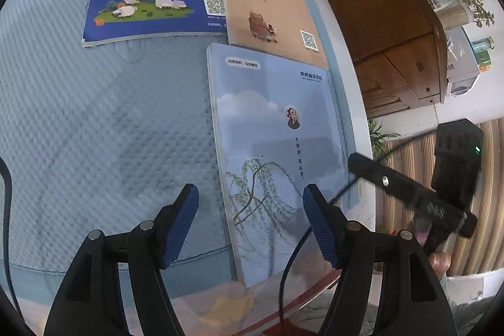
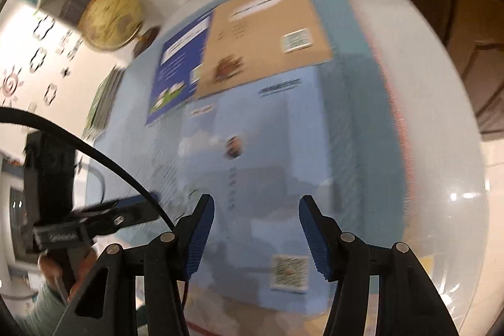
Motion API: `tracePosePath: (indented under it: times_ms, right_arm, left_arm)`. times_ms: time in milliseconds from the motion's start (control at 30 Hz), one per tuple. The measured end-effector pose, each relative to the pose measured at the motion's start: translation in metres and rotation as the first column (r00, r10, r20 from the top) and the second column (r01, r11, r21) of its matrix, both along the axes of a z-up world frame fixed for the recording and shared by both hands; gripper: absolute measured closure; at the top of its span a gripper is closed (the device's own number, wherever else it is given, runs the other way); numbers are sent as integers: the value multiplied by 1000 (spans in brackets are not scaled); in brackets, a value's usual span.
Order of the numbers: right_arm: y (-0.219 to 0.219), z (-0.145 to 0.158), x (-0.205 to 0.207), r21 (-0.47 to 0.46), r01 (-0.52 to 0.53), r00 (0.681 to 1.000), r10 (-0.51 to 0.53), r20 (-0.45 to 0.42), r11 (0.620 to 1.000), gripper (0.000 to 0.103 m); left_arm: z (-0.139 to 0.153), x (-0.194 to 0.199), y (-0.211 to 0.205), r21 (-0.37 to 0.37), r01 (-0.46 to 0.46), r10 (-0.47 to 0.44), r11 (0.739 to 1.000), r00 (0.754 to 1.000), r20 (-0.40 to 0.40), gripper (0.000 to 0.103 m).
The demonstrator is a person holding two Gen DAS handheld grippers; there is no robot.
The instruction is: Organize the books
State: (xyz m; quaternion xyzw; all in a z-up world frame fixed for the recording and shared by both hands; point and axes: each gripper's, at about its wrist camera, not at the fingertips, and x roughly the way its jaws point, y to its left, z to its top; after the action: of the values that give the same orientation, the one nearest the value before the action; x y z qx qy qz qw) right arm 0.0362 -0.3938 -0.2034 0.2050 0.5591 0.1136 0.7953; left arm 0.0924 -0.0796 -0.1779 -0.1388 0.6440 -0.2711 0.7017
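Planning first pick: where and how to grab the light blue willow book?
Take the light blue willow book by its near short edge, which appears to jut past the quilted mat. It lies flat, so come in low from the near side, one finger under, one over.

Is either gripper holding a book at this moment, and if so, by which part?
Nothing is held. The left gripper and right gripper both hover with open jaws above the light blue book, which lies flat on the mat.
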Motion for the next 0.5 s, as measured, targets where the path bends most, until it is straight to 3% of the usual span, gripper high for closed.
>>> tracePosePath:
  times_ms: [67,167,333,433,500]
  right_arm:
    - [-8,-9,6,-42,15,1000,-15,-18,999,48]
    - [-14,-24,11,-34,5,999,-6,-35,999,58]
    - [-1,-21,5,-85,-39,999,40,9,996,60]
    - [-3,-20,7,-50,-31,999,31,-8,998,60]
    - [-11,-16,7,44,-11,1000,11,-9,999,60]
  left_arm:
    - [-4,2,-4,23,13,-13,1000,1000,4,37]
    - [-17,2,-18,15,26,-26,1000,1000,-18,37]
    - [-19,0,-30,26,51,-51,998,999,13,37]
    - [-22,4,-29,3,53,-53,999,999,-2,37]
    - [-23,6,-23,-28,34,-35,999,999,-22,37]
